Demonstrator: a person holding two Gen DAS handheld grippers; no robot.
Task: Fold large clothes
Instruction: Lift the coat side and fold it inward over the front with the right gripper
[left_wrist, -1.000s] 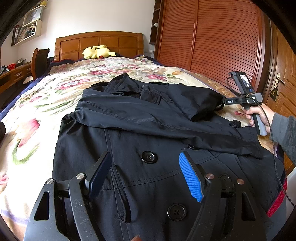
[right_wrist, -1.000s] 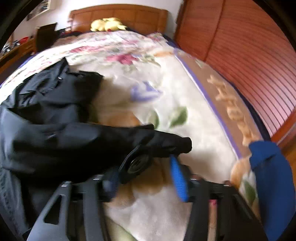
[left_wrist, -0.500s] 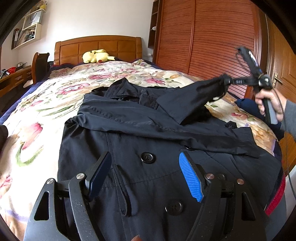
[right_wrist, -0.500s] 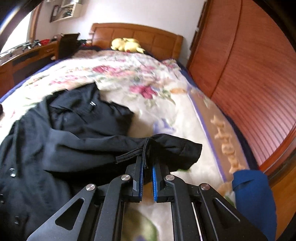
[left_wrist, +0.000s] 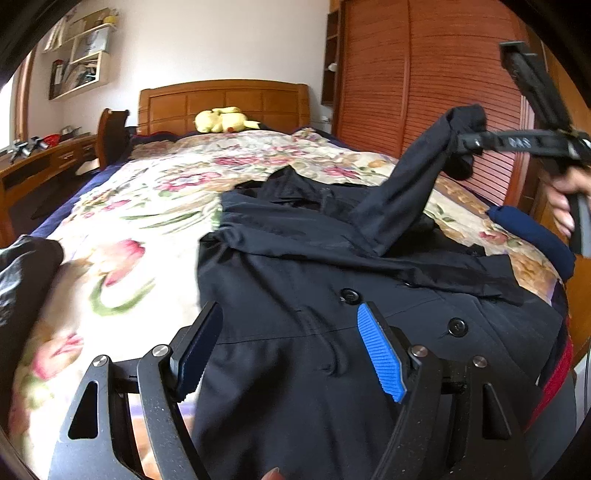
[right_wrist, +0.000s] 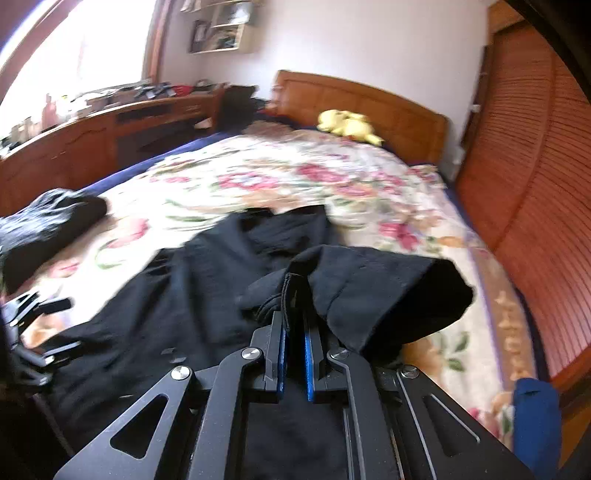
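Long black buttoned cloth coat (left_wrist: 332, 295) lies front-up on the floral quilted bed (left_wrist: 147, 206), one sleeve already crossed. Right gripper (right_wrist: 293, 328) pinches the other sleeve's cuff (right_wrist: 369, 284), lifted; left gripper (left_wrist: 288, 343) hovers agape. Body folds remain.

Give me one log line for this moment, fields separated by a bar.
right claw: shut on sleeve, lifted | left claw: open over coat

Right tool (right_wrist: 294, 332) clamps the black coat's sleeve (right_wrist: 369, 288) above the floral bed (right_wrist: 295, 177).
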